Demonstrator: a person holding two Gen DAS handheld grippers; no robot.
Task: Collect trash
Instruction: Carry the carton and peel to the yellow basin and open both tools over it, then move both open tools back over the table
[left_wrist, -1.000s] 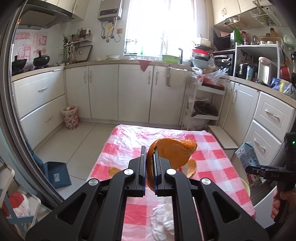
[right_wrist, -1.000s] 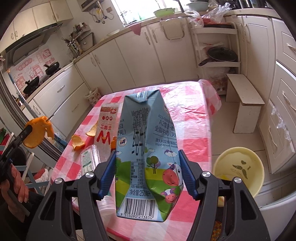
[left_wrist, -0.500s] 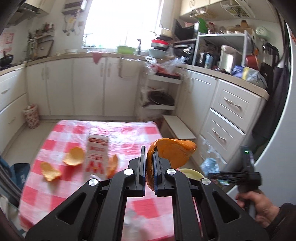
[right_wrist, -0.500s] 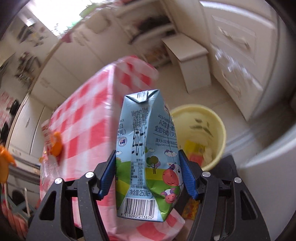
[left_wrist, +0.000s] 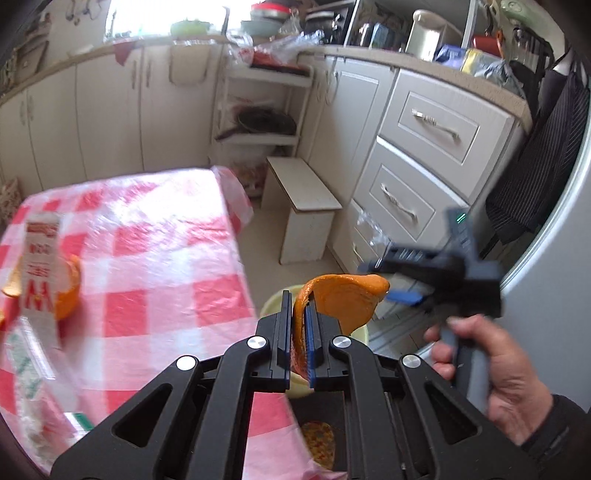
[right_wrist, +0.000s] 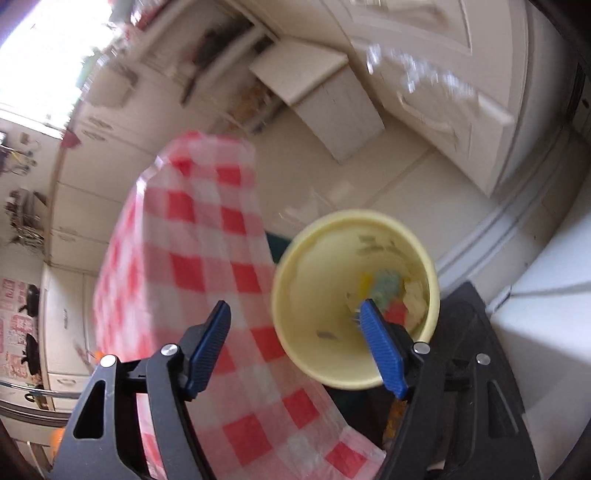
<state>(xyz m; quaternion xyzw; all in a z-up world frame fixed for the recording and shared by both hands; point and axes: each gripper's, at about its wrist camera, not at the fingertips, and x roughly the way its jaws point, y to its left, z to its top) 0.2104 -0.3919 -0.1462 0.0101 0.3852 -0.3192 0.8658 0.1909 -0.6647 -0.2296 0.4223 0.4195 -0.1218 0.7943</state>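
We see the orange peel (left_wrist: 341, 301) clamped betw. the blue pads of our left gripper (left_wrist: 298, 325), its curled flap sticking out to the right, in the air past the right edge of the tabletop and above the yellow trash bin (right_wrist: 354, 299) on the floor. Our right gripper (right_wrist: 295, 339) has nothing betw. its jaws, which are opening; it points down w/ the right finger over the bin's mouth and the left one over the checkered tablecloth (right_wrist: 192, 266). Inside the bin: blurred scraps, incl. a blue-green smear that may be a carton; can't tell for sure. In the left view, the right hand (left_wrist: 491, 373) grips its tool just right of the peel. On the table's left side a red-and-white carton (left_wrist: 38, 280) lies flat, w/ more peel pieces (left_wrist: 68, 291) touching it. A small white stool (left_wrist: 304, 212) stands on the floor beyond the table's far right corner, by the drawers (left_wrist: 424, 158).
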